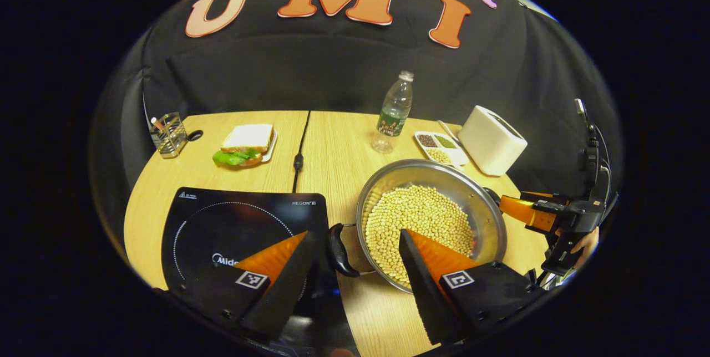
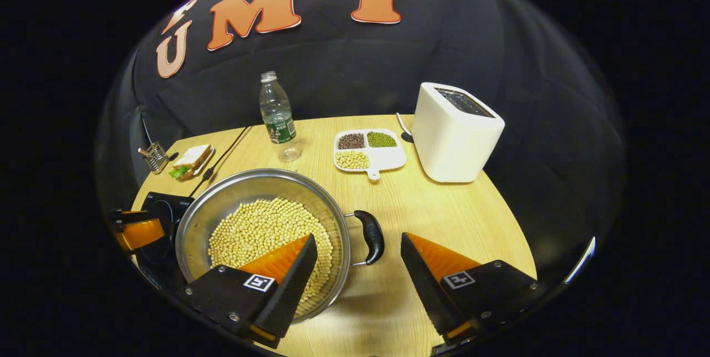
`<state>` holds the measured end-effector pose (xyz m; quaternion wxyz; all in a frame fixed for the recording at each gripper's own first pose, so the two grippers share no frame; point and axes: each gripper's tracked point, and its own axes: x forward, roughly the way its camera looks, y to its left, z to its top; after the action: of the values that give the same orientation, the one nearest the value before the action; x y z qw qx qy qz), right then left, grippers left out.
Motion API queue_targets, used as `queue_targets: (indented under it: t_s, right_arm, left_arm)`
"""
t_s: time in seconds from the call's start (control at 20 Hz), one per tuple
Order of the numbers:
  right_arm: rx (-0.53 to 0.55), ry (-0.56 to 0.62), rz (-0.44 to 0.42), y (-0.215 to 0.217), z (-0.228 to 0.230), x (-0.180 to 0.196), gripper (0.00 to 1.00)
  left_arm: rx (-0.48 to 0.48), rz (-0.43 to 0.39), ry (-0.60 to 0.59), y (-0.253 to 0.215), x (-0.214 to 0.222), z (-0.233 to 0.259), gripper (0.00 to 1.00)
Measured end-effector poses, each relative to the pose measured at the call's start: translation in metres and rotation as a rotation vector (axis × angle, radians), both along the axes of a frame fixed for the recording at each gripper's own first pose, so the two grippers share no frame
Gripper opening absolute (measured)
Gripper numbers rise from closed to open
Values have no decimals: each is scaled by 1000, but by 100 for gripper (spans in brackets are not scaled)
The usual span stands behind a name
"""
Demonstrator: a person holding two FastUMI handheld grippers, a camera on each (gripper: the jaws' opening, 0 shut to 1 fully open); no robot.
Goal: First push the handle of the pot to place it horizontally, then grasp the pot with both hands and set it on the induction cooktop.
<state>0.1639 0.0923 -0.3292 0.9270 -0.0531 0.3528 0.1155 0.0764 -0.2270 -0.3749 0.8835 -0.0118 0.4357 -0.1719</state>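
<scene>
In the left gripper view the flat black glass induction cooktop (image 1: 233, 224), lying under and ahead of the left claw (image 1: 355, 249), carries white print: "HEGON" followed by a small mark stands at its far right corner, just ahead of the claw's left finger, and "Mide", the rest hidden behind that finger, stands near the cooktop's middle inside a dotted white circle. A small white triangle sign with tiny print too small to read stands at its far left corner. Each finger of the claw bears a square black-and-white coded marker, as do the fingers of the right claw (image 2: 359, 249)
</scene>
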Motion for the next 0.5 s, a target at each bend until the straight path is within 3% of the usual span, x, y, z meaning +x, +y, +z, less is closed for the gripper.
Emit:
queue_targets:
  t_s: [0.15,0.4,0.5]
  right_arm:
    - [6,42,-13,2,-21,15,95]
    - [41,113,-4,14,-46,25,94]
    - [34,146,-24,12,-56,27,90]
  left_arm:
    - [17,20,102,3,-1,-27,99]
    - [26,18,111,4,11,-40,99]
    - [23,14,99,2,14,-45,81]
